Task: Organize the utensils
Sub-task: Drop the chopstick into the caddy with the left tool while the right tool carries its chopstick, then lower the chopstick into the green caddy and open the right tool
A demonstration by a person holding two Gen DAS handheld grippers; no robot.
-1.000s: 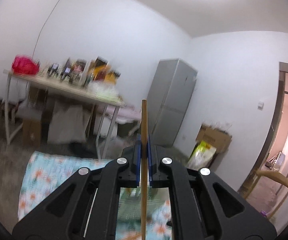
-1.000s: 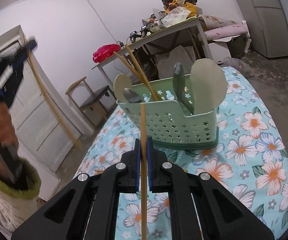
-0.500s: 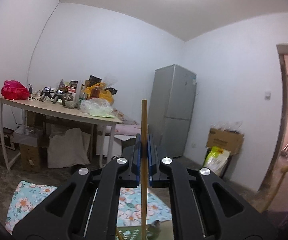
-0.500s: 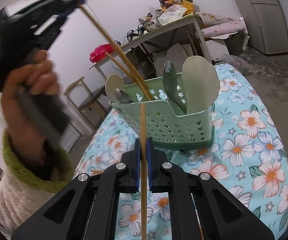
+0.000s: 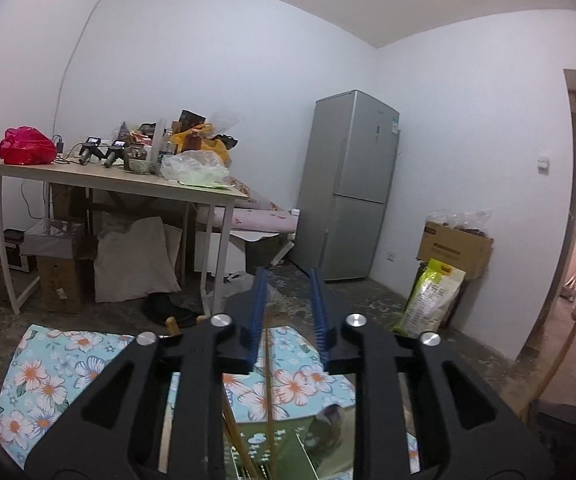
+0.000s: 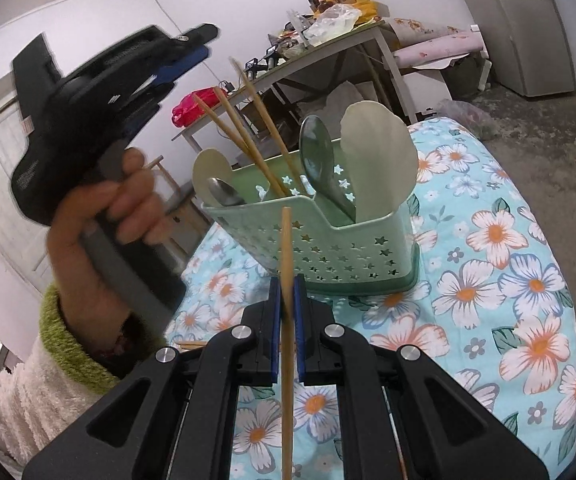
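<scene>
A green star-punched basket stands on the flowered tablecloth. It holds three wooden chopsticks, a metal spoon and a green spoon. My right gripper sits just in front of the basket, shut on one upright chopstick. A hand holds my left gripper above and left of the basket. In the left wrist view its jaws are opening. A chopstick stands loose between them, touching neither pad, its lower end in the basket.
Behind stands a cluttered white table, with boxes and a sack under it. A grey fridge fills the corner, with a cardboard box and a rice bag to its right. One more chopstick lies on the cloth.
The left gripper swung in over the basket and its jaws parted, and the chopstick it gripped slid down into the basket. The right gripper kept still with its chopstick.
</scene>
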